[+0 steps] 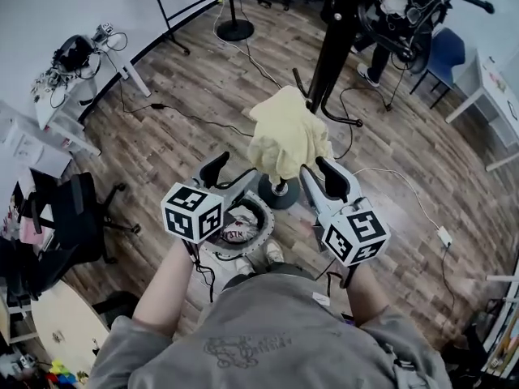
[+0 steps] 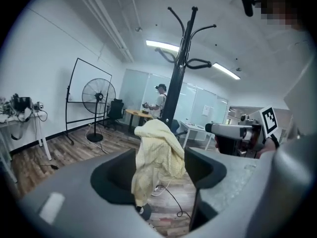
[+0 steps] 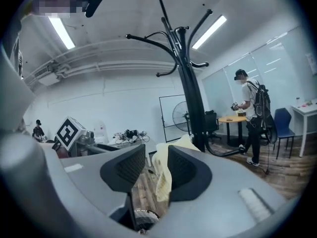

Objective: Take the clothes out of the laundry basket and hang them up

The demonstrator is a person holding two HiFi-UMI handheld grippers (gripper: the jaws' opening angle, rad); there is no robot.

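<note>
L tongs [image 2: 161,170] & R tongs [image 3: 157,165] both released, flanking yellow cloth [image 1: 285,136] hung on rack [image 1: 332,39].

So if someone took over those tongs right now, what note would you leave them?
Left tongs: open, empty.
Right tongs: open with a narrower gap, close beside the yellow cloth; contact unclear.
Cloth: draped on a low arm of the rack.
Basket: on the floor at the person's feet, with clothes inside.
Done: one piece hung.
Left: lift out the rest and hang it.
</note>
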